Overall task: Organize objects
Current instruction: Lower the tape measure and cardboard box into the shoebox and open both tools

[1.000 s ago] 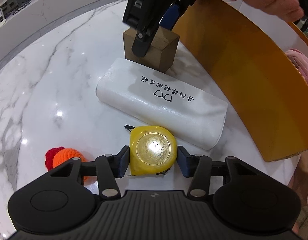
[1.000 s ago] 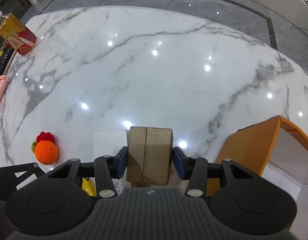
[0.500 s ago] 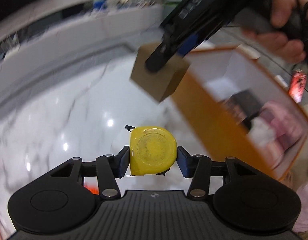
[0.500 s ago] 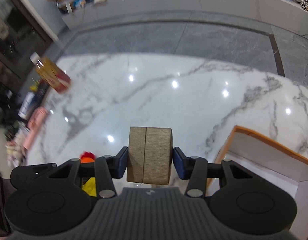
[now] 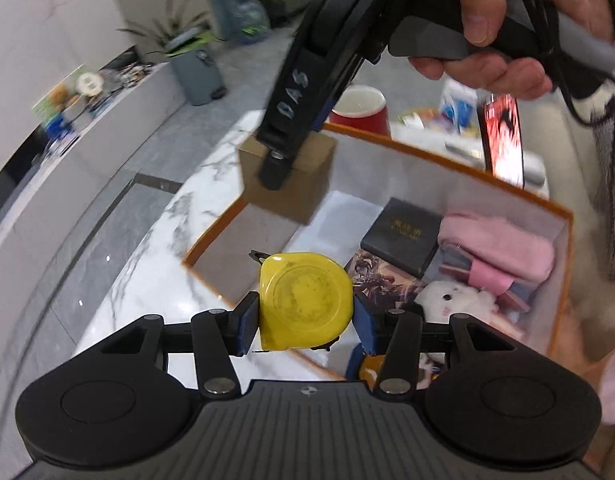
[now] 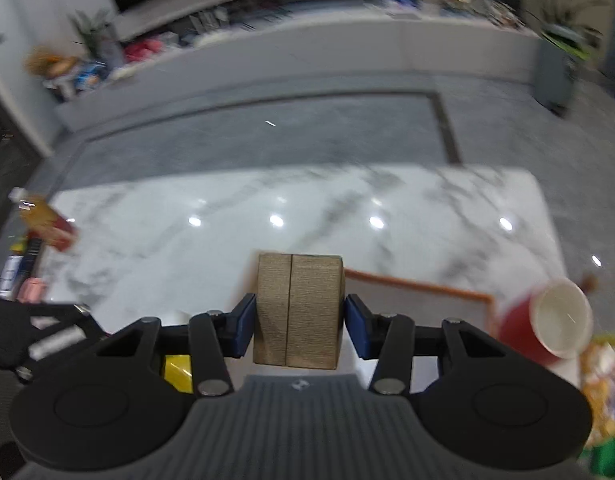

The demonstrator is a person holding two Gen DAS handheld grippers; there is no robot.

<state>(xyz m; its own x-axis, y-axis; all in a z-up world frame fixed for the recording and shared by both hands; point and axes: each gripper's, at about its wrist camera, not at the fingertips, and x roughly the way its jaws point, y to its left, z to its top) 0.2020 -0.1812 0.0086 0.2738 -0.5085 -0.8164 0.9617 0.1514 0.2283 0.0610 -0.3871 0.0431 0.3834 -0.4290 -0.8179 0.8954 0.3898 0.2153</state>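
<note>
We find the left gripper [image 5: 305, 316] clamped on a yellow tape [image 5: 305, 300] and the right gripper [image 6: 298, 318] clamped on a cardboard block [image 6: 298, 310], both above the orange box [image 5: 563, 240].

Motion blur smears the far shelves [image 6: 267, 12] and the bottle [image 6: 47, 220] at the counter's [image 6: 227, 232] left edge, while the tape measure [image 5: 305, 300] hides part of the orange box's [image 5: 563, 264] contents.

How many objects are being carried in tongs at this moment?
2. A yellow plastic tape measure sits clamped in the left tongs above the orange storage box; a brown cardboard box is clamped in the right tongs, above that box's far corner.
</note>
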